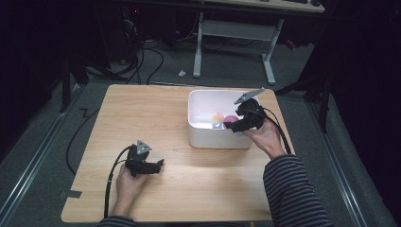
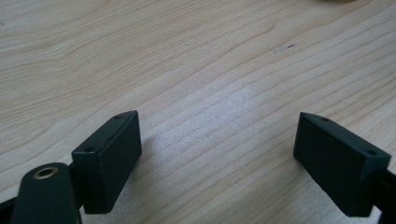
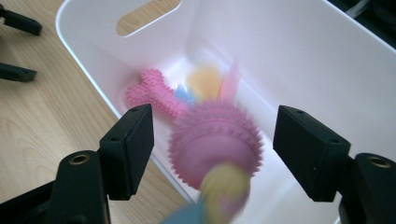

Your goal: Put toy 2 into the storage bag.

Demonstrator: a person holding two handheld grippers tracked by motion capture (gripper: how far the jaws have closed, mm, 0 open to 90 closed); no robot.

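Item: pink spiky toy (image 3: 215, 142), in the white bin (image 3: 327, 70), directly between and below our right gripper (image 3: 214, 149), its jaws apart, touching nothing. Left gripper (image 2: 217, 163) open, well apart over bare table (image 2: 187, 56).

On the light wooden table (image 1: 179, 142) we find the white plastic bin (image 1: 208, 137) standing toward the far right part of the top. Inside the bin lie the pink spiky rubber toys (image 3: 215, 140), together with a yellow and blue piece we cannot make out, gathered toward the bin's right half in the high view. The right gripper (image 1: 235, 125) hangs over the bin's right rim, with the toys below and between its jaws. The left gripper (image 1: 158, 165) sits low over the near left part of the table, well apart from the bin.
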